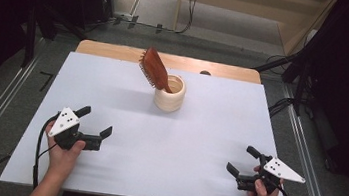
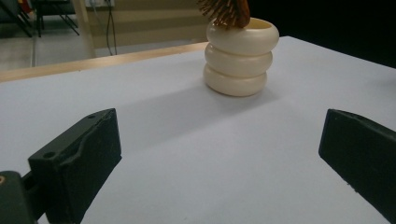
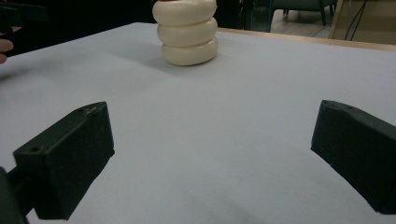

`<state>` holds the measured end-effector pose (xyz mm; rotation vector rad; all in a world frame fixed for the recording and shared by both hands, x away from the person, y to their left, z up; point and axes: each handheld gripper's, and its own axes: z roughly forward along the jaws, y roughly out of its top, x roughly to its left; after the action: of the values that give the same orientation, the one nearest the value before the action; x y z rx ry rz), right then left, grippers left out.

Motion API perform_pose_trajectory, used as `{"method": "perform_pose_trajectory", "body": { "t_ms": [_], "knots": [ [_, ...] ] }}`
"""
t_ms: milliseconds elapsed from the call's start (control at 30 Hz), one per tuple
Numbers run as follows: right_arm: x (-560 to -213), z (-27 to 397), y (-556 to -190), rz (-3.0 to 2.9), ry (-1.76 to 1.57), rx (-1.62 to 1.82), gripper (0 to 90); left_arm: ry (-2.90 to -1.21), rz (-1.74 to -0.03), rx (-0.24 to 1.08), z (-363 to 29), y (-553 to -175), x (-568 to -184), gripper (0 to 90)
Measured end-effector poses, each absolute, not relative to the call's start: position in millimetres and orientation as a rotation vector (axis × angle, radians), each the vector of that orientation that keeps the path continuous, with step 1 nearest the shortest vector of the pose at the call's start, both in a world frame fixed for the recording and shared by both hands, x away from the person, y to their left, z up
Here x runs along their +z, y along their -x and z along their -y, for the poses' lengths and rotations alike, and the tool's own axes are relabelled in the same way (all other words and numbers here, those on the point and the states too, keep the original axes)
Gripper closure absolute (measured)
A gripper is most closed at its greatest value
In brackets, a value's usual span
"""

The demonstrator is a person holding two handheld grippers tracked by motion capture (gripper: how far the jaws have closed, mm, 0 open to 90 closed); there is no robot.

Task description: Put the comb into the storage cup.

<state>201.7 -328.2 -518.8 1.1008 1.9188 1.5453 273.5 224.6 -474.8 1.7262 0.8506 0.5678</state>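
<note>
High view, bench: a white bench (image 1: 156,151) carries a cream ribbed pot (image 1: 170,93) near its far middle, with a brown hairbrush (image 1: 155,68) standing in it, bristle head up and leaning toward the far left.
High view, left tongs: the left tongs (image 1: 95,121) rest near the front left corner in the person's hand, jaws spread, holding nothing, well apart from the pot.
High view, right tongs: the right tongs (image 1: 243,159) sit near the front right corner, jaws likewise spread and empty, also well apart from the pot.
Left gripper view, pot: the pot (image 2: 240,57) shows as three stacked rounded rings, upright, with the hairbrush bristles (image 2: 225,13) just over its rim; the two black jaws stand wide with bare bench between them.
Right gripper view, pot: the pot (image 3: 188,31) stands far ahead and left of centre; the jaws stand wide apart and grip nothing.
Handling, hairbrush: it looks stiff and light, probably wood, so it is unlikely to bend; the bristles would give and slip under the jaws.
Handling, where to grip: the solid edges of the head above the rim seem the best hold, since the handle is hidden inside the pot.
Handling, pot: it looks smooth and light enough to tip if the brush drags on its rim; steadying it may help.
</note>
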Motion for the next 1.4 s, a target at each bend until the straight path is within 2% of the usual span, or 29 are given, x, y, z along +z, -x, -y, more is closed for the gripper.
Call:
{"method": "perform_pose_trajectory", "body": {
  "t_ms": [1400],
  "knots": [
    [-519, 328, -201, -1.910, -1.110, 1.541, 0.0, -1.726, -0.954, 0.651, -293, -230, -477, 0.0]
  ]
}}
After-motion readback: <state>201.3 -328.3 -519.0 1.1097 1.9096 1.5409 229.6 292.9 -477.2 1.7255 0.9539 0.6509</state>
